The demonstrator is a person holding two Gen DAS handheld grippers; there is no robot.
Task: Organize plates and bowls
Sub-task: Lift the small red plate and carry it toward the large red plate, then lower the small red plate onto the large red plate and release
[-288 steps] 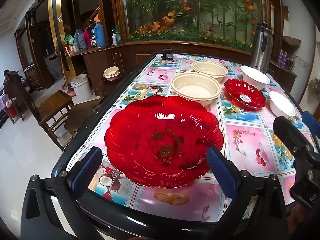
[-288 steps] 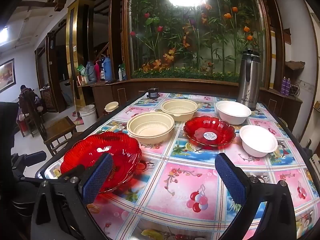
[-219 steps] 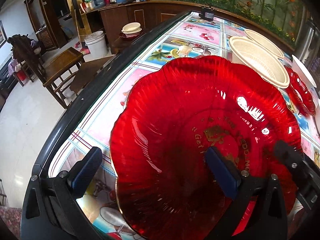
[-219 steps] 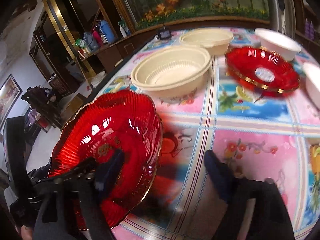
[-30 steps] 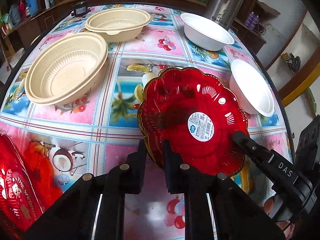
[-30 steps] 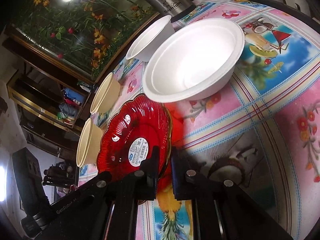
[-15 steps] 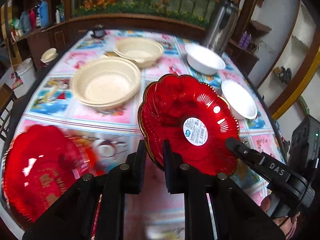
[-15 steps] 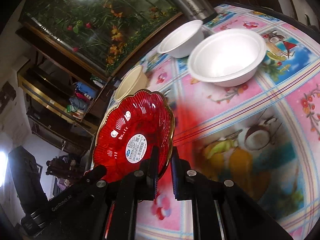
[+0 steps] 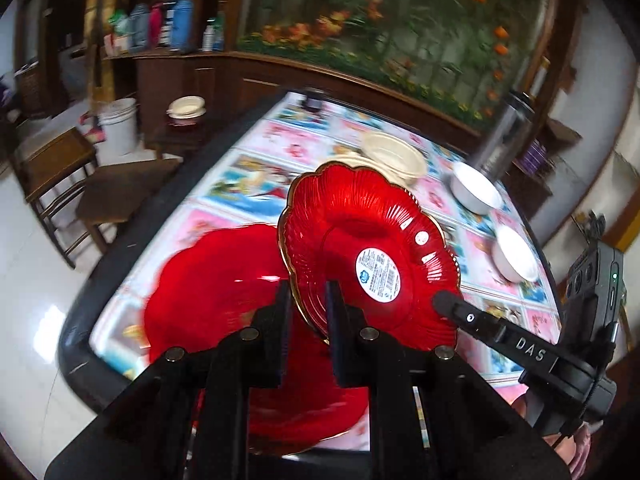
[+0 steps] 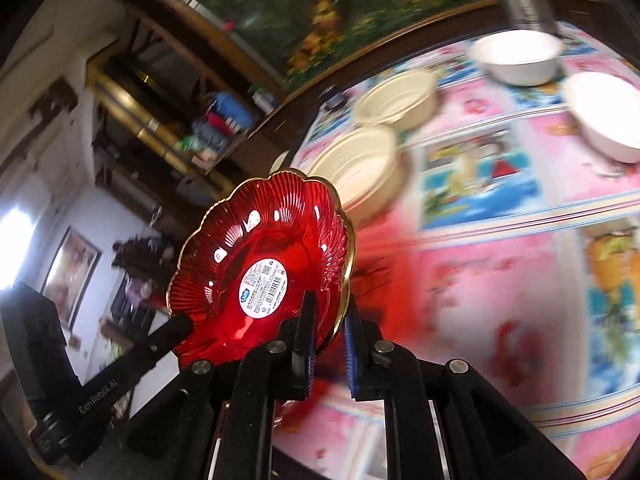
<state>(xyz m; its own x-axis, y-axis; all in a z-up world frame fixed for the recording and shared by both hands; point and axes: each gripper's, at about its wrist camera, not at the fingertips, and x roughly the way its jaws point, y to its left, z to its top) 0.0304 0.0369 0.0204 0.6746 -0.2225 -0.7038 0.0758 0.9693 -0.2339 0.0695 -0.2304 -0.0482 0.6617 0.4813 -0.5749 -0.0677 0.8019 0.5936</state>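
Two grippers on one small red plate [image 9: 360, 248]: left gripper [image 9: 306, 320] clamps its rim at 6 o'clock in the left view, right gripper [image 10: 330, 332] clamps the opposite rim. Both jaws are narrow, pinched on the gold edge. The plate is in the air, tilted, above the big red plate [image 9: 216, 280] lying at the near left corner of the table [image 9: 132, 240].

Risks, as I judge them:
- Thin, glossy rim and a shallow bite; if the hands drift apart or twist against each other, the plate could slip or crack.
- Set down tilted, its edge may hit the big plate and skid it toward the table edge, which is close.
- Off-centre landing means it won't nest.

Containers, all look empty:
- two beige bowls [image 10: 352, 172] at 12 o'clock of the held plate
- two white bowls [image 10: 516, 56] toward 2 o'clock

No food visible; the held plate carries only a sticker [image 9: 378, 274].
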